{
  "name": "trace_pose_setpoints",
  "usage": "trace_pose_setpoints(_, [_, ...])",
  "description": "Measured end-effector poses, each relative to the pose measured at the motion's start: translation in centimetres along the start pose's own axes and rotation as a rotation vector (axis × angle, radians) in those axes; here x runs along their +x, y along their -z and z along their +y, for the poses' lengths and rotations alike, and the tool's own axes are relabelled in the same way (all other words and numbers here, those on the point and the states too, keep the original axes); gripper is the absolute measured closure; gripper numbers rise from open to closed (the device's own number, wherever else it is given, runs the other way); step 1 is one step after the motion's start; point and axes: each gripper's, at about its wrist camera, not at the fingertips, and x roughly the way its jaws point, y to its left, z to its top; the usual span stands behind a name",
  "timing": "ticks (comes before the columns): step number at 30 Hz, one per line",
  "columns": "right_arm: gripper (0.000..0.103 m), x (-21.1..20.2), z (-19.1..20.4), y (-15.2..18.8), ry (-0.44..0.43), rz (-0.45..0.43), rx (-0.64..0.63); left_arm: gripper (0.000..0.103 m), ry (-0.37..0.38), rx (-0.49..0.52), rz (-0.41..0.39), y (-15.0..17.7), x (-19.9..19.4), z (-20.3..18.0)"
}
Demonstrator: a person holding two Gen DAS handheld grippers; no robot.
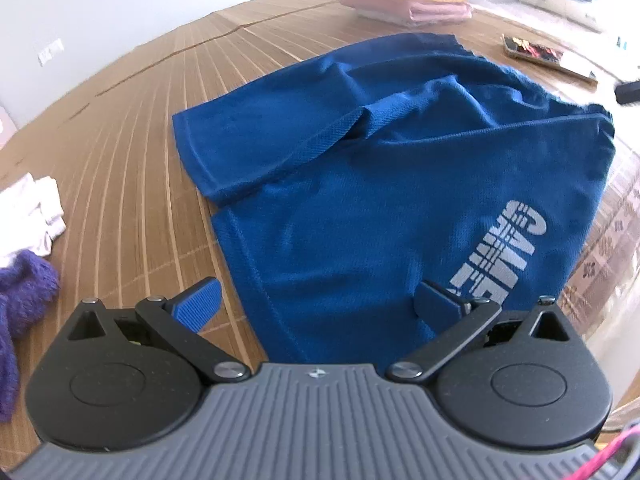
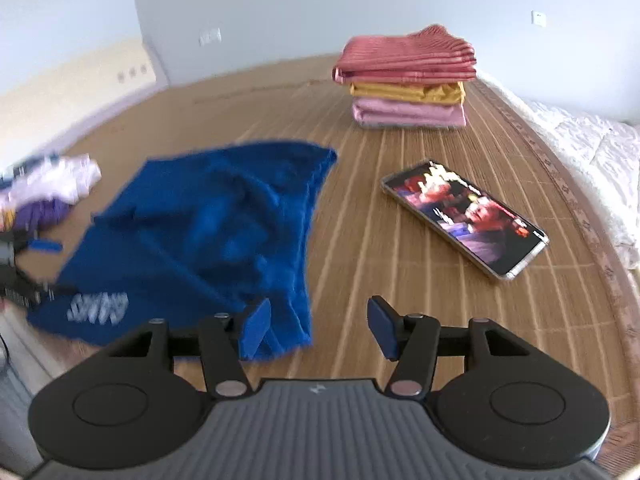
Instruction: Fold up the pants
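A: Quick status, left to right?

B: At 9 o'clock in my left wrist view: white cloth (image 1: 34, 210) and a purple knit (image 1: 22, 292), not mine to touch. My left gripper (image 1: 318, 298) is spread wide, holding nothing, low over the near hem of the blue pants (image 1: 360, 184). They lie on the bamboo mat (image 1: 132, 128), rumpled, one leg hem flopped across at about 10 o'clock, printed logo (image 1: 508, 248) toward 3.

A: And the right?

B: Right gripper (image 2: 318, 326) also released, empty. Its left pad sits over the pants' near corner; the right pad is over bare mat. Phone (image 2: 466, 220) at 2 o'clock, apart from the fabric. Folded stack (image 2: 408, 80) at 12, far side.

A: So which step?

B: I'd say pre-fold, picking grasp pts. Fabric isn't flat yet, imo.

A: Tips?

B: Pinch both near corners at the hem, thru all layers, not just the top one. Pull taut btwn grippers before lifting so creases drop out. Sort that flopped leg first, else it bunches inside the fold. Keep the swing clear of the phone. Right view is blurry, so exact edge there I can't tell.
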Motion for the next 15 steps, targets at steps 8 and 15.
trace_pose_setpoints(8, [0.061, 5.5, 3.3, 0.1, -0.138, 0.047, -0.056, 0.0, 0.106, -0.023, 0.022, 0.7, 0.3, -0.2])
trace_pose_setpoints(15, [0.06, 4.7, 3.9, 1.9, -0.129, 0.176, -0.169, 0.0, 0.154, -0.059, 0.061, 2.0, -0.1, 1.4])
